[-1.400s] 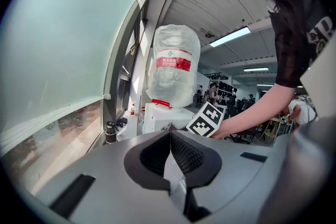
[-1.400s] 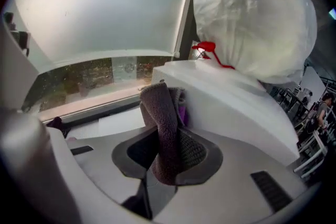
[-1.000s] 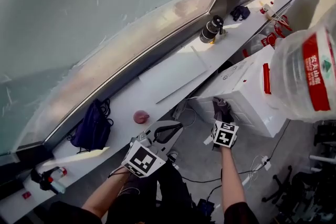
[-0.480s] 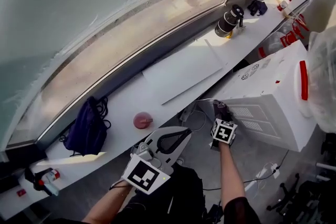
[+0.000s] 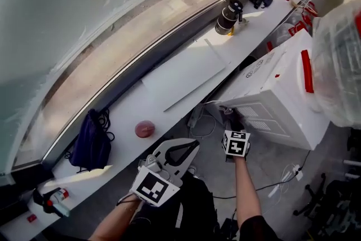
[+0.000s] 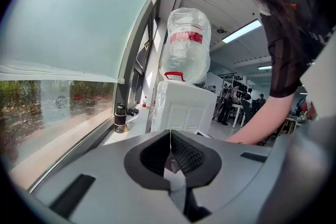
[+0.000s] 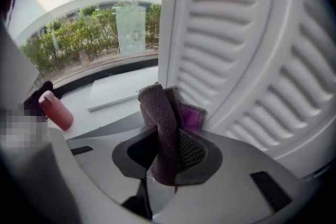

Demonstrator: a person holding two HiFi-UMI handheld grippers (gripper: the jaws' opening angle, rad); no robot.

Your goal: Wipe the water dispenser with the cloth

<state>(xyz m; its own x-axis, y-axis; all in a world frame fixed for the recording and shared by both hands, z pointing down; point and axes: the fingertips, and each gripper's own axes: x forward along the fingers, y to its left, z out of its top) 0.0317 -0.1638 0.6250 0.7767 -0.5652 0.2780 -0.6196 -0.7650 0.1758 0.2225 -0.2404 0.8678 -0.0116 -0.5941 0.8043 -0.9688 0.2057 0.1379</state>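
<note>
In the head view, the right gripper (image 5: 230, 122) is held at the vented side panel of the white water dispenser (image 5: 282, 93), w/ the dark cloth (image 5: 233, 114) at its tip. The left gripper (image 5: 193, 144) is held low, well apart from the dispenser, near the window ledge (image 5: 127, 115). In the left gripper view, the jaws are seen pressed together, w/ nothing between them. In the right gripper view, the cloth is pinched between the jaws & laid against the panel's louvres.
</note>
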